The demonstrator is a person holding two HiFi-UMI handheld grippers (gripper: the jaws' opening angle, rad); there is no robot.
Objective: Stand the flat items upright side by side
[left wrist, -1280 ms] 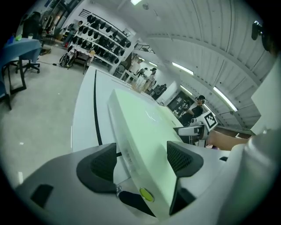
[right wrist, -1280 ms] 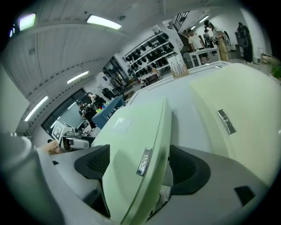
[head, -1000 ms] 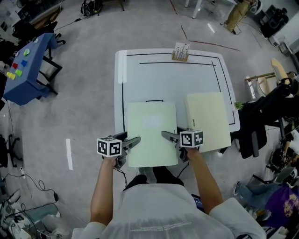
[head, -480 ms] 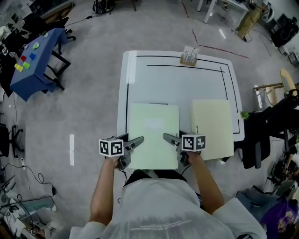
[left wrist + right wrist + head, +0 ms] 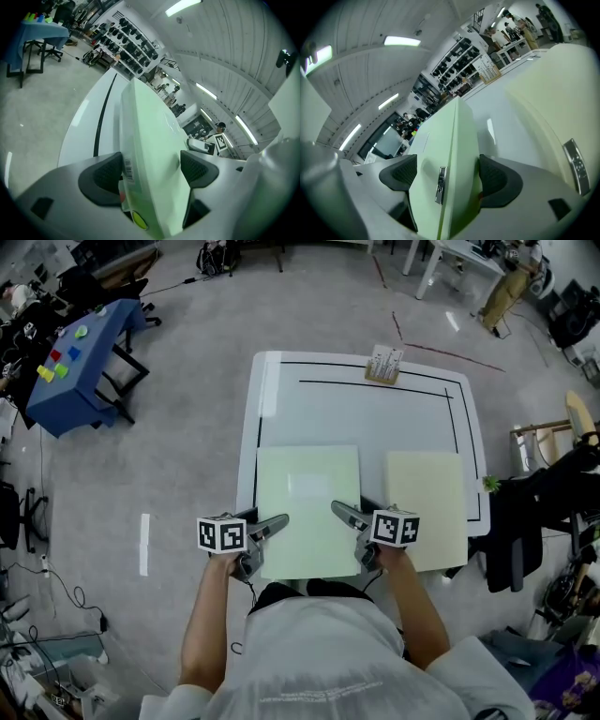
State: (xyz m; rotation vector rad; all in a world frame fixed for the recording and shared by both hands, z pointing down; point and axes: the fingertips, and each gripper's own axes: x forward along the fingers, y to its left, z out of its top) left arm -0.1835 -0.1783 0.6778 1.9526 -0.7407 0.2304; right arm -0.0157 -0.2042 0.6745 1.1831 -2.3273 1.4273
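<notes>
Head view, item list. White table [image 5: 366, 413] with a black line [image 5: 375, 383] drawn inside its edge.

1. Pale green file [image 5: 307, 507]: lower centre of the frame, its near edge overhanging the table's near side, towards the person.
2. Left tongs [image 5: 270, 526]: at the file's near left corner. They have just been opening and stand wide, with the file between the pads.
3. Right tongs [image 5: 345, 518]: at the file's near right corner, closed on the file's edge, with a pad against each face.
4. Cream file [image 5: 427, 507]: flat, just right of the green one, with a narrow strip of table between them.
5. Small card rack [image 5: 385, 365]: top centre, at the table's far edge, well apart from both files.
6. Blue table [image 5: 80, 371]: upper left, on the floor, carrying small coloured blocks.
7. Dark clothing [image 5: 525, 512]: right edge, draped beside the table.

Markings: left gripper view shows a barcode label [image 5: 128, 169] on the green file's spine, digits too small to read, and a round yellow sticker [image 5: 138, 219] below it. Right gripper view shows a metal clasp [image 5: 440, 185] on the file's edge.
</notes>
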